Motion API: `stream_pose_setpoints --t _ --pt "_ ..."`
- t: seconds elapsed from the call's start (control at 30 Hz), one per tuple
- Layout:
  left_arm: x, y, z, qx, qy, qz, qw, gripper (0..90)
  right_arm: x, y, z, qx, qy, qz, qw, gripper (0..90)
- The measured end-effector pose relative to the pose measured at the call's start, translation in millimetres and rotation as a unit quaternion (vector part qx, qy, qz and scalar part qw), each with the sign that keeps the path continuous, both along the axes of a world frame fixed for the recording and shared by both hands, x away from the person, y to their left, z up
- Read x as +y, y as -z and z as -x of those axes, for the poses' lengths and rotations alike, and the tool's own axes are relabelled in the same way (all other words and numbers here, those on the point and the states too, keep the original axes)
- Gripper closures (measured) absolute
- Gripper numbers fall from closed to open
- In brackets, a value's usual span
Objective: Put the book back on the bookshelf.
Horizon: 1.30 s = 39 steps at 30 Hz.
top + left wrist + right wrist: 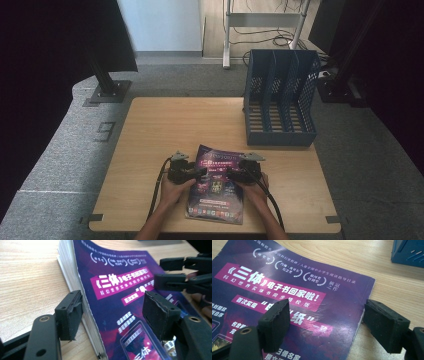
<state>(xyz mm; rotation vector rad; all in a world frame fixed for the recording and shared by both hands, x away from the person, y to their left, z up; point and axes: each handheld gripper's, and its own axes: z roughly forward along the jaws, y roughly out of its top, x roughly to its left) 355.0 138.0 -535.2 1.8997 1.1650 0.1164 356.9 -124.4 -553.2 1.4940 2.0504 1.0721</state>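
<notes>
Black foam-padded jaws fill the foreground of the left gripper view, and the left tongs [112,312] stand wide apart, straddling the page edge of the book [117,300]: one pad sits beside the stacked white pages, the other hovers over the glossy purple cover, neither pressing. That view reveals the book's thickness and its slightly ragged page block. Farther off beyond the book, it catches the right tongs' [175,272] black fingers reaching in level over the cover. Over to the right gripper view: the right tongs [329,322] are open too, one pad above the cover's magenta banners and white lettering, the other just off the book's edge over the pale wood-grain surface [392,280]. From the high view, the book [217,185] lies flat near the front edge of the surface, a hand on either side of it, and beyond the book stands a blue perforated file rack [280,97] with upright dividers.
</notes>
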Motion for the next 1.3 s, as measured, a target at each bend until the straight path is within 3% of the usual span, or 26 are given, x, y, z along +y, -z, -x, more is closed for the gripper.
stream_pose_setpoints --t 0.17,0.33,0.37,0.4,0.47,0.57,0.8,0.97,1.1,1.3 --pt "-3.0 -9.9 6.2 -0.016 0.013 0.014 0.9997 33.8 -0.4 0.0 0.2 0.0 -0.001 0.0 1.0 21.4" --pt "-8.6 -10.6 8.3 -0.011 0.036 0.037 0.9986 37.0 -0.7 0.0 0.7 -0.001 -0.002 0.0 1.0 21.8" --pt "-16.1 -10.0 7.8 -0.017 0.047 0.012 0.9987 37.1 -1.0 0.0 0.8 0.0 -0.003 -0.001 1.0 21.8" --pt "-16.1 -10.0 7.8 -0.017 0.047 0.012 0.9987 37.0 -1.0 0.0 0.8 0.0 -0.003 -0.001 1.0 21.8" --pt "-23.8 -9.6 4.6 -0.019 0.05 -0.014 0.9985 37.0 -1.8 0.0 0.9 0.001 -0.005 -0.002 1.0 22.0" --pt "-31.5 -3.5 -5.0 -0.011 0.046 -0.03 0.9984 37.6 -2.6 0.0 1.2 0.0 -0.007 -0.003 1.0 22.5" --pt "-31.3 -0.7 -13.0 -0.005 0.033 -0.049 0.9982 40.4 -3.3 0.0 1.6 -0.001 -0.01 -0.002 1.0 23.2" --pt "-32.6 -6.0 -17.8 -0.017 0.026 -0.056 0.9979 44.5 -4.4 0.0 2.0 -0.001 -0.013 -0.002 0.9999 23.8" --pt "-34.2 -3.7 -21.3 -0.015 0.021 -0.067 0.9974 47.9 -4.7 -0.1 2.0 0.0 -0.014 -0.002 0.9999 23.9" --pt "-35.4 -2.5 -24.3 -0.01 0.02 -0.064 0.9977 49.8 -4.7 -0.1 2.0 -0.001 -0.015 -0.001 0.9999 24.0"
